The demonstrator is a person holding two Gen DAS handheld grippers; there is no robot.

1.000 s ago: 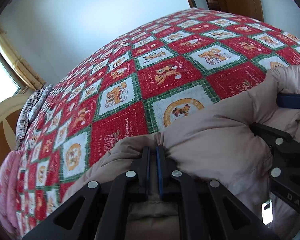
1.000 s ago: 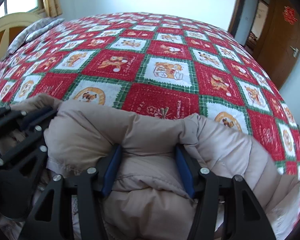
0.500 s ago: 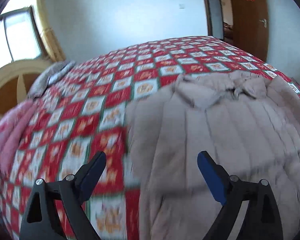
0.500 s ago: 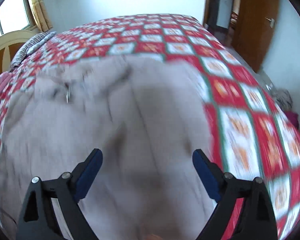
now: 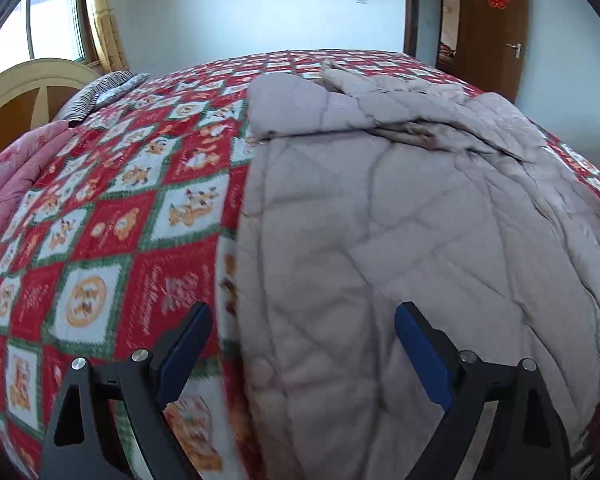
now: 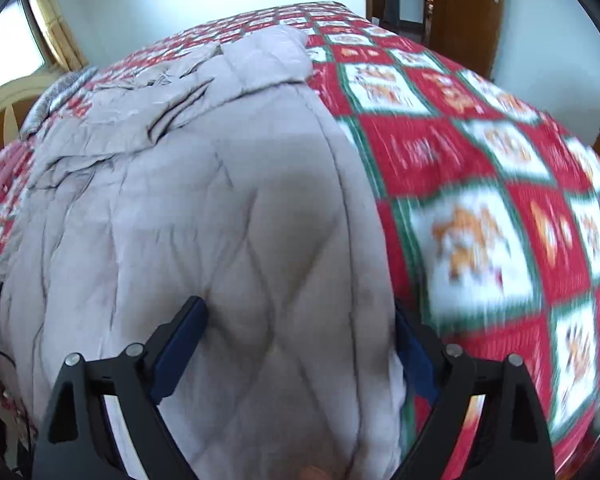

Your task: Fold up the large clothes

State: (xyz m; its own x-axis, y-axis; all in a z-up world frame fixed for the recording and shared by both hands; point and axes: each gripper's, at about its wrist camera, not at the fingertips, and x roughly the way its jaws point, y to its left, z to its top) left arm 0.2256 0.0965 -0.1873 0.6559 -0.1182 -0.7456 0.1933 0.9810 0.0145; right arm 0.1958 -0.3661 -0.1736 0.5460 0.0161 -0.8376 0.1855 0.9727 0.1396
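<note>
A large beige quilted down coat (image 5: 380,220) lies spread flat on the bed, its hood and collar at the far end. It also fills the right wrist view (image 6: 204,208). My left gripper (image 5: 304,344) is open and empty, above the coat's near left edge. My right gripper (image 6: 300,344) is open and empty, above the coat's near right edge, its jaws on either side of the hem without pinching it.
The bed has a red, green and white patchwork quilt (image 5: 112,240), also to the right in the right wrist view (image 6: 500,200). A pink blanket (image 5: 8,176), a striped pillow (image 5: 96,92) and the headboard (image 5: 24,88) lie left. Wooden doors (image 5: 488,28) stand far right.
Both grippers let go of the bunched coat, opened wide and pulled back toward the near edge. The coat now lies spread out flat on the bed.
</note>
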